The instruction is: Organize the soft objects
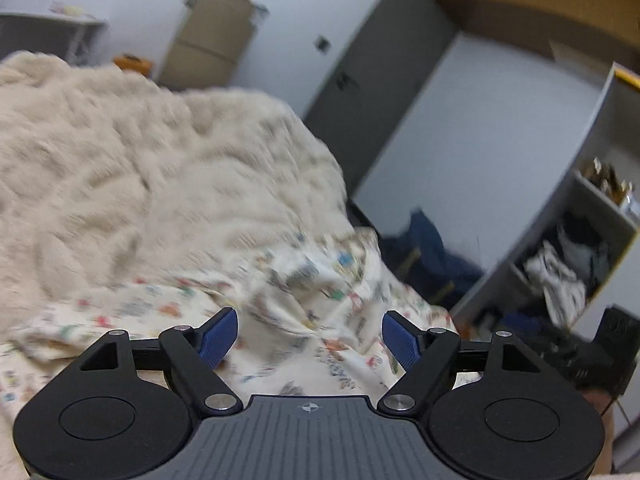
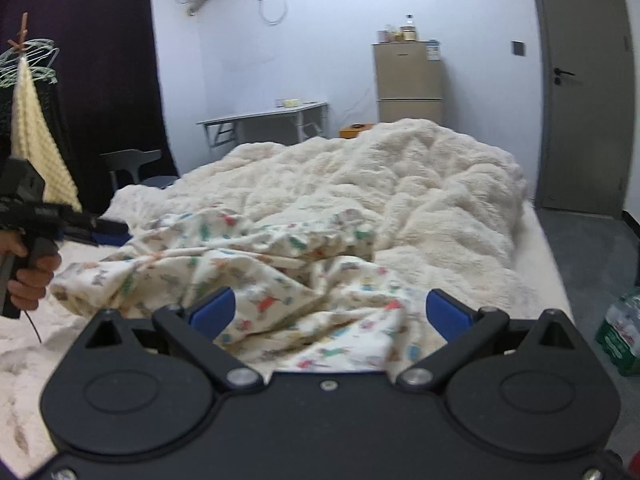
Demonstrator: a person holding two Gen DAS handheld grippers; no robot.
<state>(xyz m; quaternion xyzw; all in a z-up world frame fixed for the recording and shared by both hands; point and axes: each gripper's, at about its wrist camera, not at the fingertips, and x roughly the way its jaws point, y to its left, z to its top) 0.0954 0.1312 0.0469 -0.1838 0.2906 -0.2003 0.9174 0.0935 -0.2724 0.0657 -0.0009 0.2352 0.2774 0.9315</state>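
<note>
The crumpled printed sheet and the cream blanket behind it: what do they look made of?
Crumpled printed sheet: thin woven fabric, likely cotton, matte; it falls in sharp, fine creases. Cream blanket: thick plush fleece, probably synthetic; fuzzy pile and soft, rounded folds.

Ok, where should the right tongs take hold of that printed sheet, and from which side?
Probably the raised crease of the printed sheet straight ahead of the right tongs, coming down from above, front on. The cloth lies crumpled on the fluffy blanket, so a standing fold gives the open jaws something to pinch.
</note>
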